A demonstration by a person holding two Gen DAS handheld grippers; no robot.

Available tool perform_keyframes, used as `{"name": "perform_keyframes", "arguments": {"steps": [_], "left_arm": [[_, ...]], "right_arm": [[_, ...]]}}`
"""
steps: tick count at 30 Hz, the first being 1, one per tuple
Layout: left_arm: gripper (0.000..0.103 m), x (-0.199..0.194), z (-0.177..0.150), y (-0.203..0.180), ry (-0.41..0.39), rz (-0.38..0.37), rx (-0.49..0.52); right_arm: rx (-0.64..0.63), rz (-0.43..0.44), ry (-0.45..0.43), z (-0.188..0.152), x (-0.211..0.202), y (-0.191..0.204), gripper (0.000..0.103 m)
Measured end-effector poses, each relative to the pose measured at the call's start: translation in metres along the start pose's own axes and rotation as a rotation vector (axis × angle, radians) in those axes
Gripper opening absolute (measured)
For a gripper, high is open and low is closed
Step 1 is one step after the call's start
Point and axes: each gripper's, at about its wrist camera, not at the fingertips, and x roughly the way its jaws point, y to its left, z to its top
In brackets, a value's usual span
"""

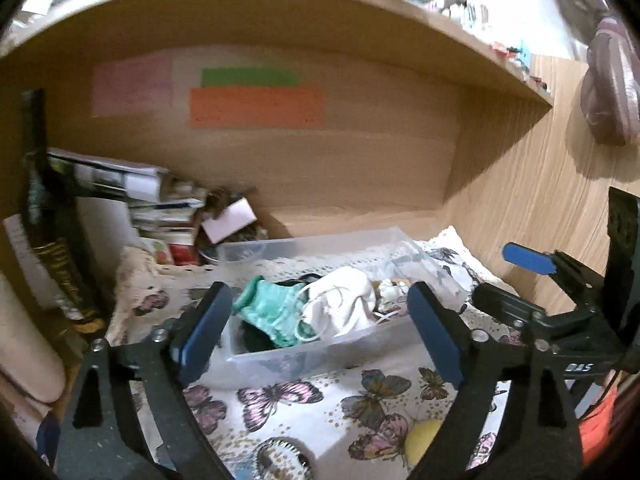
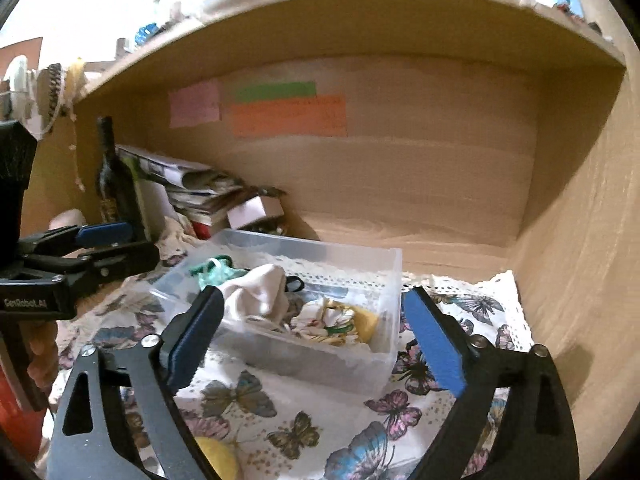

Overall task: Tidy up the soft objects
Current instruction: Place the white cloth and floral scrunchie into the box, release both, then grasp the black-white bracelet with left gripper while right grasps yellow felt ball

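Note:
A clear plastic bin point(image 1: 280, 354) point(image 2: 372, 364) stands on the butterfly-print cloth point(image 1: 320, 412) point(image 2: 320, 420). In it lie a green face mask point(image 1: 276, 312) point(image 2: 212, 274), a white cloth point(image 1: 344, 300) point(image 2: 256, 292) and a flowered yellow fabric point(image 2: 340, 320). My left gripper point(image 1: 320, 332) is open and empty, its fingers either side of the bin's near end. My right gripper point(image 2: 316, 344) is open and empty, just in front of the bin. A yellow soft object point(image 1: 422, 436) point(image 2: 218, 458) lies on the cloth below the grippers.
A dark bottle point(image 2: 112, 184) and a stack of books and papers point(image 2: 192, 192) point(image 1: 152, 204) fill the back left corner. A wooden shelf point(image 1: 320, 20) hangs overhead; wooden walls point(image 2: 580, 240) close the back and right. The right gripper also shows at the right of the left wrist view point(image 1: 532, 264).

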Motion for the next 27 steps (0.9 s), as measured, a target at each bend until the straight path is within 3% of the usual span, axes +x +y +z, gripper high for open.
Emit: {"name": "perform_keyframes", "arguments": {"steps": [5,9,23,27], "left_arm": [[0.102,-0.018,-0.014,0.002,-0.004,0.047,0.013],[0.102,-0.021,-0.031,0.002,0.027,0.070,0.024],[0.102,0.010,-0.097,0.025,0.258,0.079,-0.008],[0.102,0.016,-0.112,0.029,0.301,0.077,-0.016]], "right_arm": [[-0.023,0.010,-0.019,-0.009,-0.014,0.013,0.100],[-0.037,0.014,0.000,-0.022,-0.018,0.023,0.101],[0.001,0.063,0.198,-0.079,0.005,0.043,0.101],[0.014,0.095,0.265,-0.093,0.014,0.044,0.087]]}}
